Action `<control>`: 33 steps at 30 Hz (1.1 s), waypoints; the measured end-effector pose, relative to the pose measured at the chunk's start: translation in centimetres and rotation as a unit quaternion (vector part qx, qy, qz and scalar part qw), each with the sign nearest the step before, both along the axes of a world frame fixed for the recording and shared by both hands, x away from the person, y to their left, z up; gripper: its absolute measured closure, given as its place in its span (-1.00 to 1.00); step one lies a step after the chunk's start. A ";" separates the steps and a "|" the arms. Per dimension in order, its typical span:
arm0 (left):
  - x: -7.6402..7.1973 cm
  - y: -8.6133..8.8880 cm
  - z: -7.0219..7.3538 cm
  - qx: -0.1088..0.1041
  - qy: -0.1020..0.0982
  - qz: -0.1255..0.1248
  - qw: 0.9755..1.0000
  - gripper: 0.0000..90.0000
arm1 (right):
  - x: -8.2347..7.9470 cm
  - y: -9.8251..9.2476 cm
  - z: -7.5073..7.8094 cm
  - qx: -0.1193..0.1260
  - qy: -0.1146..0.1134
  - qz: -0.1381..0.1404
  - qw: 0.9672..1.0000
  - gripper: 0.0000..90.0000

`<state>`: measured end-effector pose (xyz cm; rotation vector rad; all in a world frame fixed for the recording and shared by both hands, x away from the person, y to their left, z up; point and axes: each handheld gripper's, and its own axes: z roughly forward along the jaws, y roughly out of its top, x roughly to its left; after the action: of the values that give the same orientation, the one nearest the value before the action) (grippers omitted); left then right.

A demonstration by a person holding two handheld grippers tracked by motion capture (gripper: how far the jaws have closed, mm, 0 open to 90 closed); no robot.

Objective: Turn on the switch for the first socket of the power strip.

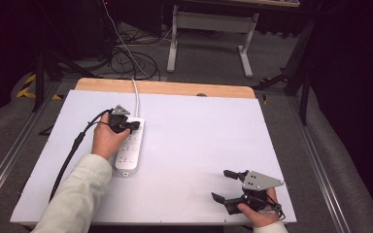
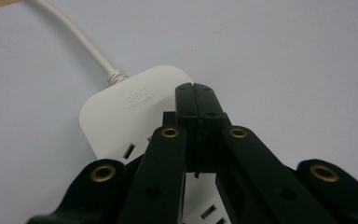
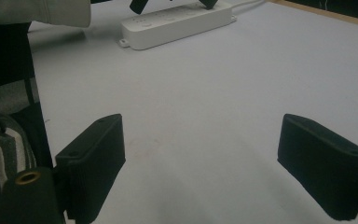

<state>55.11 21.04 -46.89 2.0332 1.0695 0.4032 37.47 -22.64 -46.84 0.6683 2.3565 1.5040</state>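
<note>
Power strip (image 1: 129,145) lies under the closed left tongs (image 1: 135,126); the wide-spread right tongs (image 1: 223,185) sit well apart.

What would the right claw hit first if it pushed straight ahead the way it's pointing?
Likely bare table first; the open right claw has nothing between its jaws. Farther along that line lies the white power strip.

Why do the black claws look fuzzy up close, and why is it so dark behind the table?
Left gripper view: the near arms of the left gripper blur, the power strip stays sharper. Right gripper view: the jaws look soft. High view: light falls on the table; the room behind is dim.
</note>
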 end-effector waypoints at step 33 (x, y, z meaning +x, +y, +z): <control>-2.3 1.1 5.3 -0.028 -0.031 -0.027 0.999 1.00 | 0.1 -0.1 0.0 0.003 0.000 -0.005 1.000 -0.65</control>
<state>52.78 22.13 -41.56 1.9824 0.9769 0.4015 37.55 -22.75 -46.80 0.6792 2.3461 1.5082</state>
